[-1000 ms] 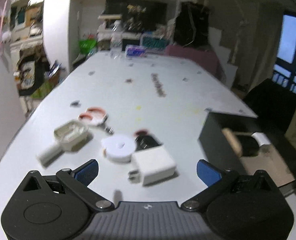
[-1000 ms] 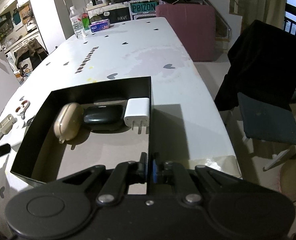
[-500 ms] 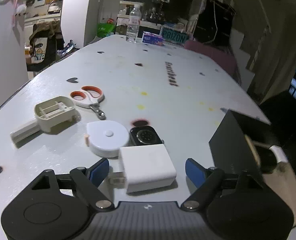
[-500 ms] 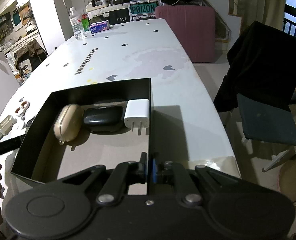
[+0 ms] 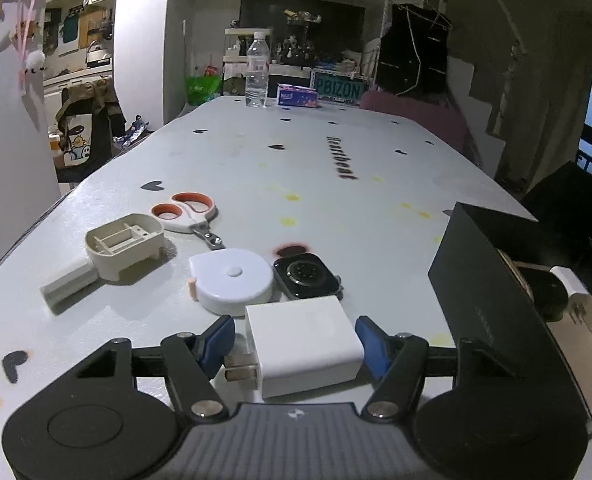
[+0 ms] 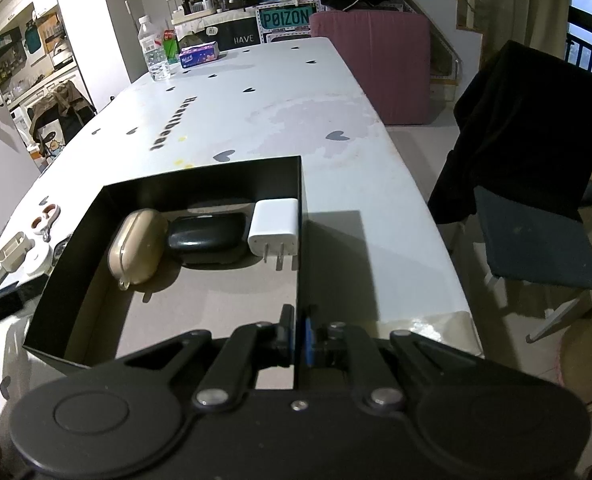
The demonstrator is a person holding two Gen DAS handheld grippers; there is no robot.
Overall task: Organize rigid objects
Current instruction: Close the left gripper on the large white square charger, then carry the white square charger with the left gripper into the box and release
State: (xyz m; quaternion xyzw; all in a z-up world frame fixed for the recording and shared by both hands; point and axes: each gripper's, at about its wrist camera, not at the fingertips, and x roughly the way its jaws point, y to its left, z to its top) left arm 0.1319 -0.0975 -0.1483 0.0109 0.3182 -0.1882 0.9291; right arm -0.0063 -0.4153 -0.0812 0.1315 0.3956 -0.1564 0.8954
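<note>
My left hand-held gripper [image 5: 294,345] is wide open around the white charger [image 5: 301,350] lying on the tabletop [image 5: 335,216], its pads not quite touching. My right hand-held gripper [image 6: 297,338] pinches the box [image 6: 200,184] wall, with another charger [image 6: 274,228] inside.

White table [image 5: 375,152] with scissors [image 5: 188,216], tape measure [image 5: 232,280], watch [image 5: 307,276], charger [image 5: 303,344], black box [image 6: 299,200].

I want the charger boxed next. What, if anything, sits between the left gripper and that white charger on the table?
Nothing visible. The white charger already lies between the open blue fingers of the left gripper. The tape measure and smartwatch sit beyond it, not in between.
</note>
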